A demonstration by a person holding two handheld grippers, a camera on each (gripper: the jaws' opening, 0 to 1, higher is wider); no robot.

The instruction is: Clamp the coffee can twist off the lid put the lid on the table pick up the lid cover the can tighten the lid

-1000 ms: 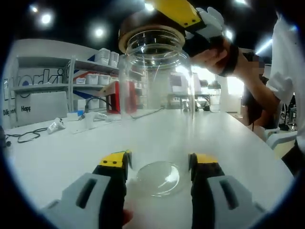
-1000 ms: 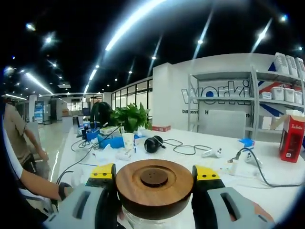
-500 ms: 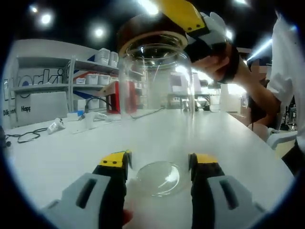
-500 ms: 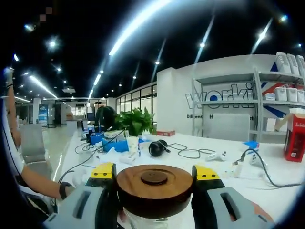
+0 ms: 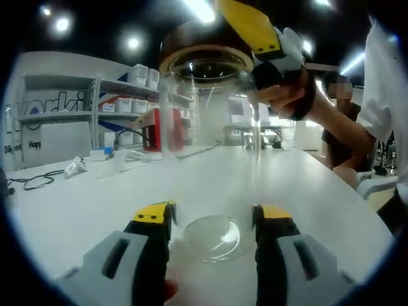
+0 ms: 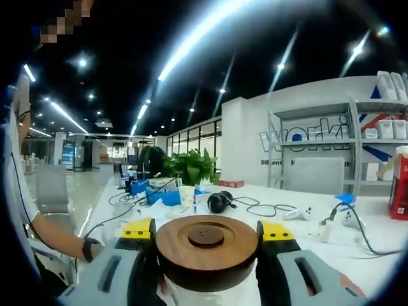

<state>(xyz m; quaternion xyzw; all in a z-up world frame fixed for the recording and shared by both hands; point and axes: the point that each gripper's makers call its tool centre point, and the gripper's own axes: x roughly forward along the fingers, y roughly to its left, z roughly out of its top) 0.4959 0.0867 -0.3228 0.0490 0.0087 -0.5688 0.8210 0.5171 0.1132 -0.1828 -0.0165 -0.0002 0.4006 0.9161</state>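
- Left gripper: jaws closed against the base of the clear glass coffee can, one yellow-tipped jaw on each side of the round bottom. The can stands upright on the white table, its long axis running straight up from the jaws.
- Right gripper: jaws closed on the round wooden lid, one at each side of its rim. In the left gripper view the same gripper sits at the top of the can, held by a hand coming in from the right.
- Governing relation: lid directly above the can mouth, on the can's vertical axis; the right gripper is the nearer one to the lid, the left anchors the base. Any twist must turn about that vertical axis.
- Whether the lid is seated square on the rim or tilted slightly cannot be told with certainty; in the left gripper view its underside appears a little canted.
- Judgement: step in hand is turning the lid on the can; direction, loosening or tightening, cannot be told.
- Surroundings: headphones and a potted plant lie well beyond on the table, clear of the work.
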